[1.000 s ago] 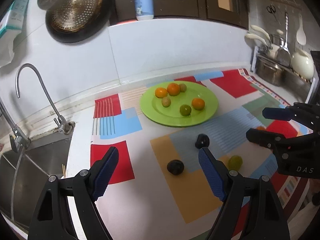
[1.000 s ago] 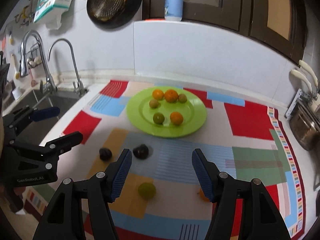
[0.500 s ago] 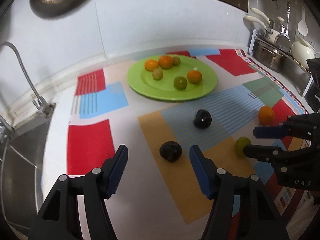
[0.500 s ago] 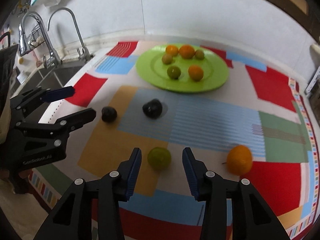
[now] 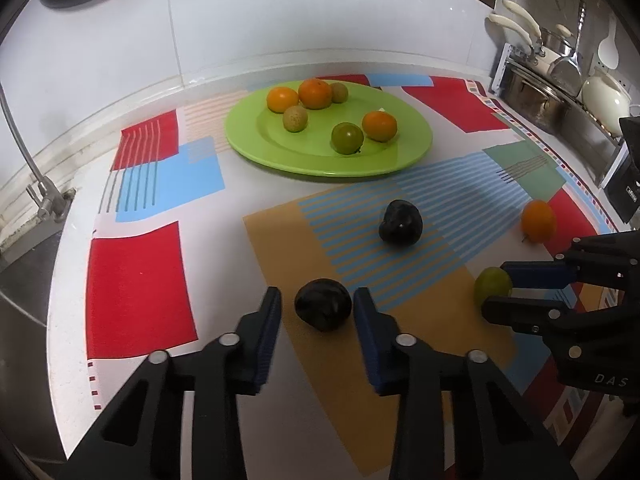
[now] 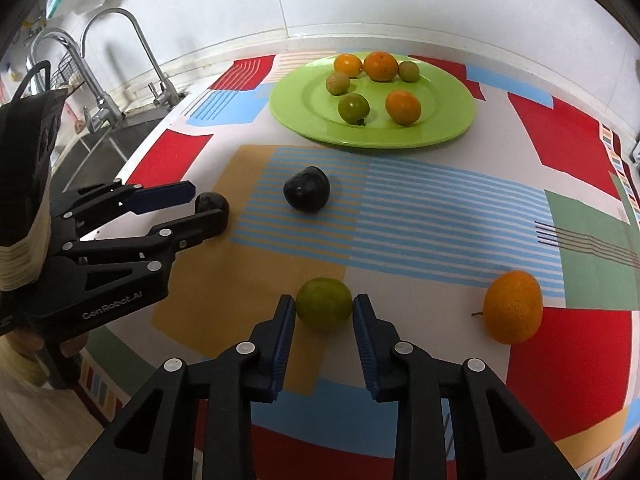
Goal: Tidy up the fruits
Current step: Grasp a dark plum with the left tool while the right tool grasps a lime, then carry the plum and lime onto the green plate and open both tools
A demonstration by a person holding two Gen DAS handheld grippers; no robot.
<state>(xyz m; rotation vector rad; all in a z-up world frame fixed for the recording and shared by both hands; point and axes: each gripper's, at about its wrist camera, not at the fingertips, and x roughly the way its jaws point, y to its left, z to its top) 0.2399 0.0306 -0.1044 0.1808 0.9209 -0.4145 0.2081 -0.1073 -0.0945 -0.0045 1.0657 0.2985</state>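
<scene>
Both grippers have dropped to the counter and their jaws have just been closing. The right gripper (image 6: pixel 324 312) now pinches the green fruit (image 6: pixel 324 309), pads touching both sides. The left gripper (image 5: pixel 317 309) is narrow around a dark fruit (image 5: pixel 323 304), a sliver of gap on its left side. Further off lie another dark fruit (image 5: pixel 401 222) and an orange (image 6: pixel 513 306); beyond, the green plate (image 5: pixel 404 156) holds six fruits. Both look ready to lift.
</scene>
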